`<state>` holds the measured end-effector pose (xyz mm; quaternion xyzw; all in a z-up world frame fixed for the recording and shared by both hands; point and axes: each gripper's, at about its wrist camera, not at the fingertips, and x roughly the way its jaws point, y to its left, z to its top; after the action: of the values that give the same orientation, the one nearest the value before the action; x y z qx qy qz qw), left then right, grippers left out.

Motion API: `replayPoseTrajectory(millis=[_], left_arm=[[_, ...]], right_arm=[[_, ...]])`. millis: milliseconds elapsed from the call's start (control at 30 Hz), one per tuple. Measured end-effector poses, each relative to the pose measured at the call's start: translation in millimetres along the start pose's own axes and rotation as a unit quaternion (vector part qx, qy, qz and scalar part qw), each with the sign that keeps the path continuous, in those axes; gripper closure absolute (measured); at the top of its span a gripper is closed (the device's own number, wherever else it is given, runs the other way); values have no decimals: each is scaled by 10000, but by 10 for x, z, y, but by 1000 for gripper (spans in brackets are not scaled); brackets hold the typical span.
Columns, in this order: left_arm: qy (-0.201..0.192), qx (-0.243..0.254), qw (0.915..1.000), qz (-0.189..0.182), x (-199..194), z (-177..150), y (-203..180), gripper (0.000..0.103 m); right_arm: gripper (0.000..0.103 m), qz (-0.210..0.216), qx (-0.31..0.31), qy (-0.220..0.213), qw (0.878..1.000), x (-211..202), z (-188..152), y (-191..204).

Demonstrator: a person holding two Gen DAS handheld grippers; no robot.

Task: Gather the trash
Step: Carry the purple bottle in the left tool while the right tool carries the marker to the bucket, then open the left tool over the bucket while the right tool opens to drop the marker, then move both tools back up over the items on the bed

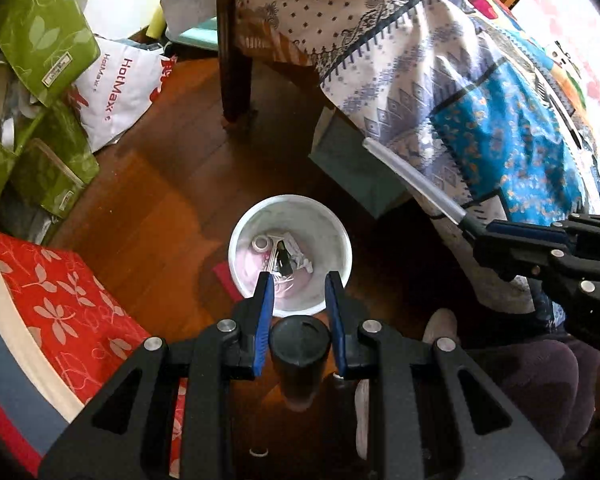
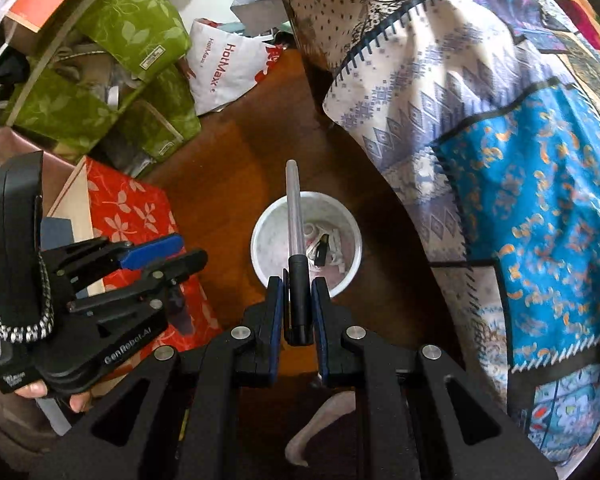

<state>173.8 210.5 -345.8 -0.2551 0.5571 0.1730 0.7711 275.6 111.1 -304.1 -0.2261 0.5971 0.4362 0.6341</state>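
Observation:
A white bin (image 1: 240, 248) stands on the wooden floor with scraps and a pink liner inside. My left gripper (image 1: 299, 280) hangs just above its near rim, shut on a black cylinder (image 1: 300, 340) held upright between the blue pads. In the right wrist view the same bin (image 2: 260, 240) lies under my right gripper (image 2: 298, 280), which is shut on a pen (image 2: 300, 304) by its black end. The pen's clear barrel (image 2: 292, 208) reaches across the bin mouth. Each gripper shows in the other's view: the right gripper (image 1: 480, 236) at the right, the left gripper (image 2: 192, 250) at the left.
A bed draped in a patchwork quilt (image 1: 440, 80) overhangs the floor to the right of the bin. Green leaf-print bags (image 1: 40, 40), a white HotMax bag (image 1: 116, 92) and a red floral box (image 1: 60, 300) crowd the left side. A person's slippered foot (image 1: 440, 324) is near the bin.

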Motion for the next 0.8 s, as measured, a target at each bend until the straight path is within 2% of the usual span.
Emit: replayPoseTrajectory(millis=[167,300,433,467,633,800], left_arm=[[-42,-85,10000,-9,76,161,14,78],[56,-163,9998,-77,140,283,11,78],[24,-178,9998,-17,117,346,19,74],[9,-152,9999,7,105,347,11,73],[-119,-57,9999,33,-39,312,-25,73],[-320,6,9995,57,-267,250,-87,73]], right_arm=[[89,-24,-98,39,9999,96,161,21],[88,182,-149,147,9996,154,213,8],[65,280,44,305,9991,227,229,-60],[64,253,78,293,9992,225,226,-71],[64,149,103,223,9996,149,173,-104],[64,-47,60,-36,10000,-63,121,-131]])
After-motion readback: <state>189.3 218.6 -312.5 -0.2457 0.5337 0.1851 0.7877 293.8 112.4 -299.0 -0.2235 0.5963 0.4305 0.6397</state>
